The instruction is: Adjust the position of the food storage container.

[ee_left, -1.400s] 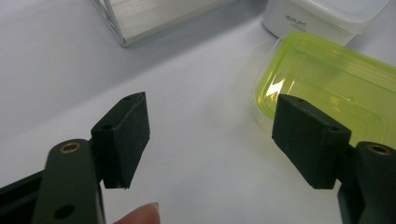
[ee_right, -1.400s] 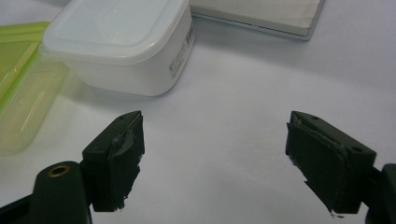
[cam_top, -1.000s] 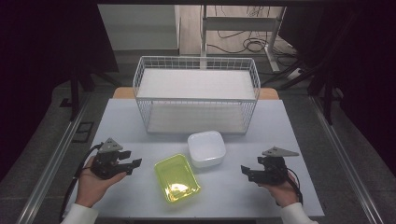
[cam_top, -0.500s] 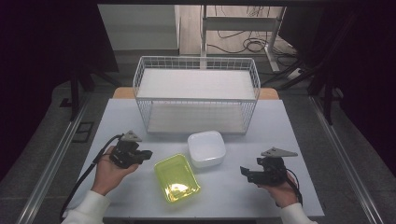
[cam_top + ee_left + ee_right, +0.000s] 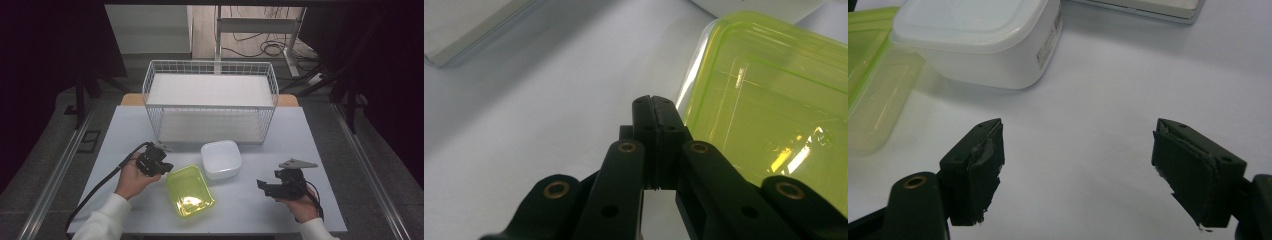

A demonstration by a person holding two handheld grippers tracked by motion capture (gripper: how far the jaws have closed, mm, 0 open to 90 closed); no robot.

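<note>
The left tongs (image 5: 161,166) sit just beside the near-left edge of the green lid (image 5: 190,190), which lies flat on the tabletop (image 5: 320,150) in front of the person. In the left gripper view the two jaws are pressed together with nothing between them, their tips (image 5: 654,107) over bare tabletop right at the lid's (image 5: 774,110) rim; whether they touch the rim cannot be told. The jaws have just been closing, and they have come together on empty air. The left hand (image 5: 131,180) holds the tool from behind, its cable trailing off toward the near-left corner.

The white box (image 5: 221,159) stands just behind the lid, close to its far-right corner, and in front of the wire basket (image 5: 210,100) at the back of the tabletop. In the right gripper view the box (image 5: 983,40) is upright with a small label on its side, and a strip of the lid (image 5: 873,85) shows at the left.

The right tongs (image 5: 265,187) rest well apart from the lid, on the right side of the tabletop, pointing left toward it. Their jaws stand wide apart (image 5: 1075,170) and hold nothing, with only bare tabletop between them. The right hand (image 5: 300,202) grips the tool near the front edge.
</note>
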